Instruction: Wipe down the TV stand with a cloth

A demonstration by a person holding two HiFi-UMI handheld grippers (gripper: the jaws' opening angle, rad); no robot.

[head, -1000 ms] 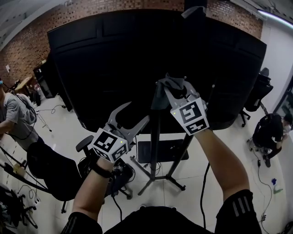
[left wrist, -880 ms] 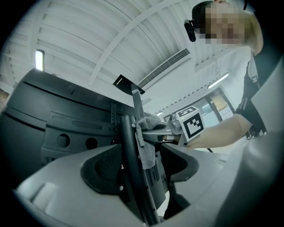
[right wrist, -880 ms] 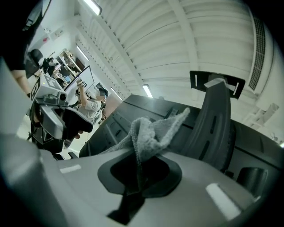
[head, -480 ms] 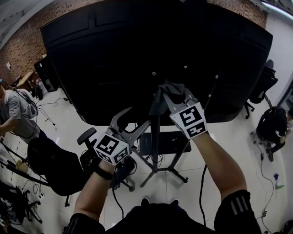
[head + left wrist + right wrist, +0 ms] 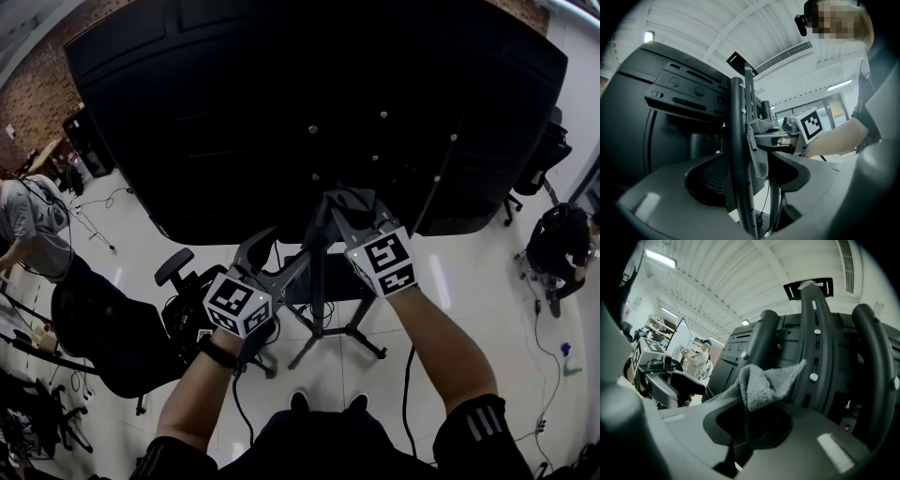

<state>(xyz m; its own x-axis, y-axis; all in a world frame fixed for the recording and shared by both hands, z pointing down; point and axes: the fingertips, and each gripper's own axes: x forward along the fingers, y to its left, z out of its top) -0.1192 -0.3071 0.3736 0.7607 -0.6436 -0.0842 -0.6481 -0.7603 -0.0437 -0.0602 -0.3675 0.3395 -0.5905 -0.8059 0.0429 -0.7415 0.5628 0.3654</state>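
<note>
You have no words, numbers or brand names to read here. The only printed signs are the black-and-white square markers on your gripper cubes: one faces up on the left cube [image 5: 237,302] and one on the right cube [image 5: 382,262]. The right cube's marker also shows in the left gripper view [image 5: 812,123]. They are block patterns, not letters. A small white sheet [image 5: 8,131] on the brick wall is too small to read.
</note>
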